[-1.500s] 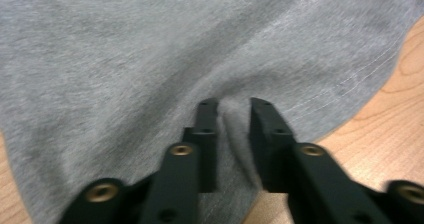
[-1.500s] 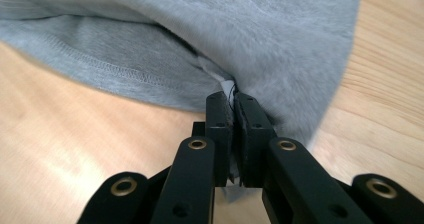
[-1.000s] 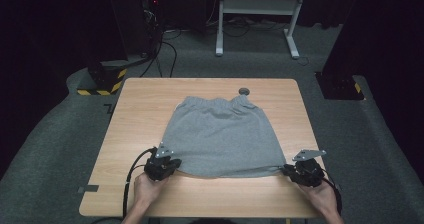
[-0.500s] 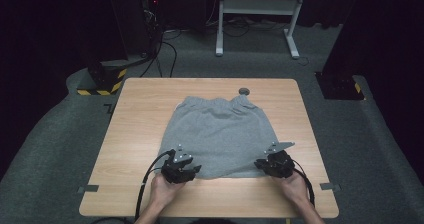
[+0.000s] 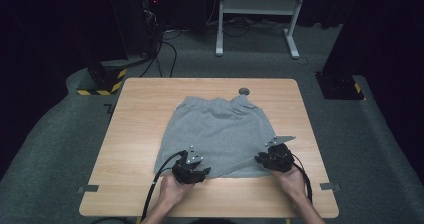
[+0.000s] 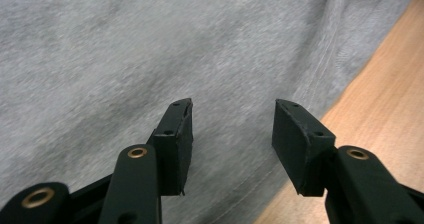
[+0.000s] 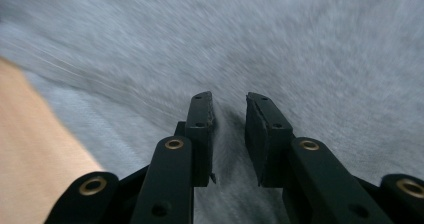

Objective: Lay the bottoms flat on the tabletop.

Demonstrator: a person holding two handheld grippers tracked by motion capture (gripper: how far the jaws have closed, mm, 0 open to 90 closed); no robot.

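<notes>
Shorts (image 5: 216, 134) of grey fleece lie flat mid-surface, hem nearest the person, waistband far. The left hand-held gripper (image 5: 192, 172) hovers over the near hem, jaws well apart; the right hand-held gripper (image 5: 272, 159) is at the right hem corner, jaws narrowed but parted, with no cloth seen between them. To grip well, each should probably pinch both layers at the stitched hem (image 6: 320, 79). The wooden surface (image 5: 140, 129) is smooth; a small round disc (image 5: 244, 90) sits beyond the waistband.
</notes>
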